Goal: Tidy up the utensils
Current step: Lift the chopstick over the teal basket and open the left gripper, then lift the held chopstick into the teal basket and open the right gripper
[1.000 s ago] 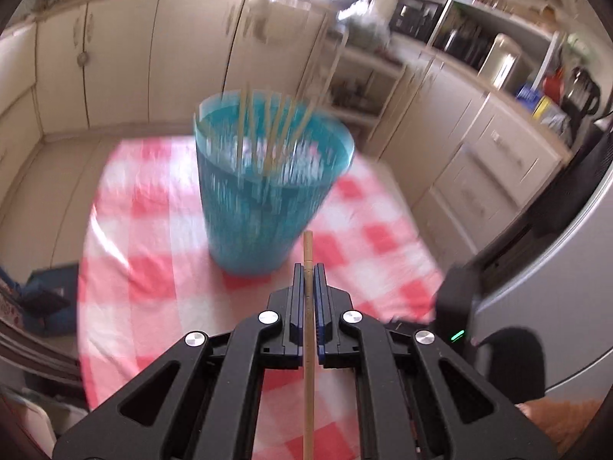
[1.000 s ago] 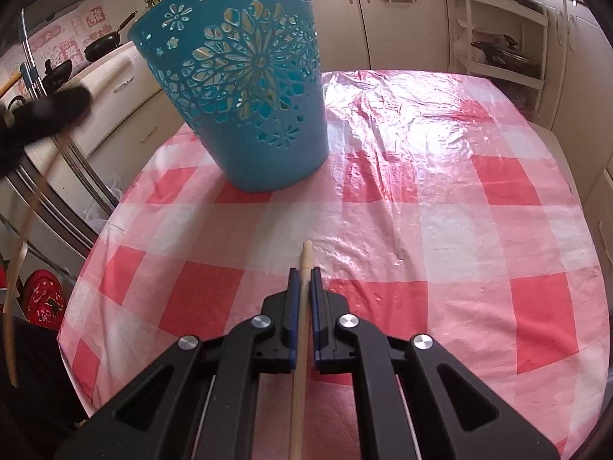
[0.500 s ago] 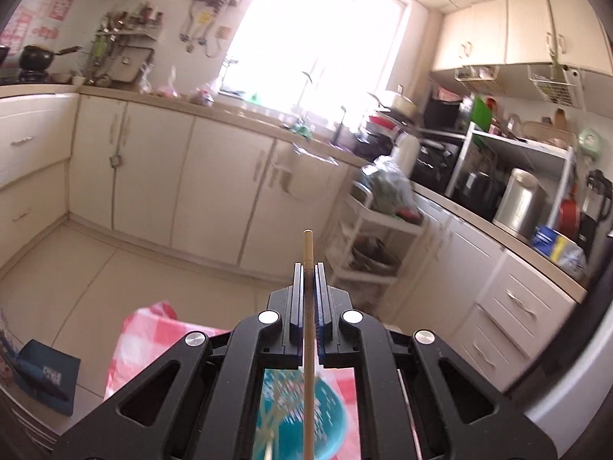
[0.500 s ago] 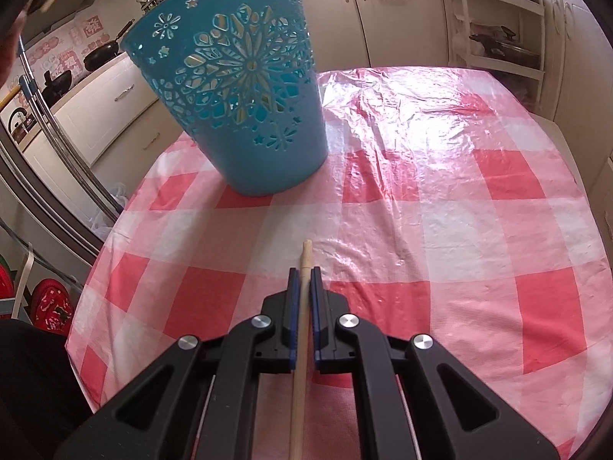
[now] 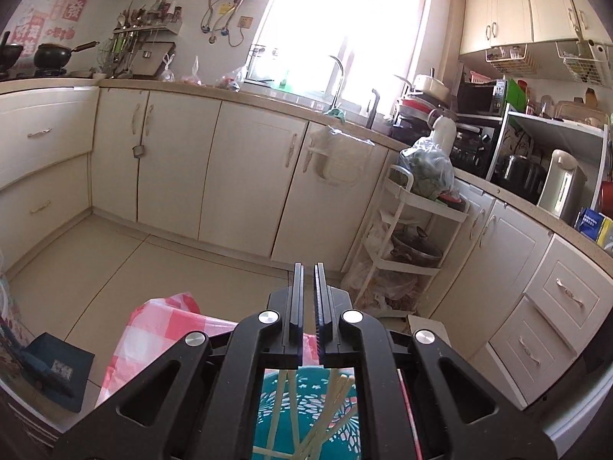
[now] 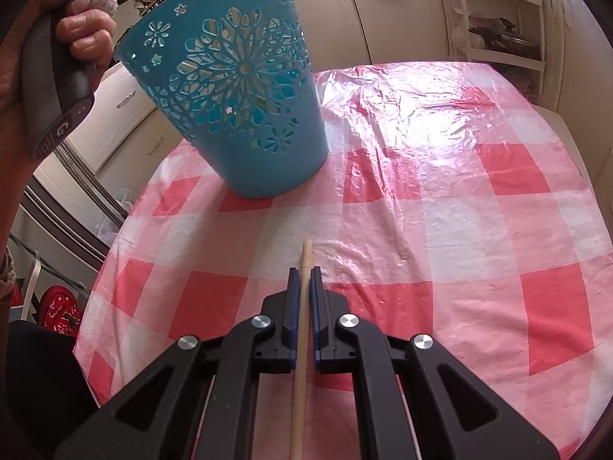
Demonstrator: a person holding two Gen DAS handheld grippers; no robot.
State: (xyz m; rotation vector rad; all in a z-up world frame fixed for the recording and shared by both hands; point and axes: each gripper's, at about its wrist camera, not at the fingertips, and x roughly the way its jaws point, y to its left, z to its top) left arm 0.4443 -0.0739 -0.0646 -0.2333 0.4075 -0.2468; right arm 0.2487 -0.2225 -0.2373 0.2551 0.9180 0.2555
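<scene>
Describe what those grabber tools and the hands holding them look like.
Each is a matte black plastic frame with triangular cut-outs and round silver bolts. The left gripper has flat black fingers; the right gripper has blue-edged pads. A bare left hand, one fingertip wrapped in pinkish bandage, grips a grey handle bearing a printed logo.

Bright window (image 5: 341,34) above the sink. Beneath it, cream cabinets (image 5: 245,176) along the wall; pale tiled floor (image 5: 153,272) below; white trolley rack (image 5: 413,237) to the right; wall cupboards (image 5: 521,4) farther right.
</scene>
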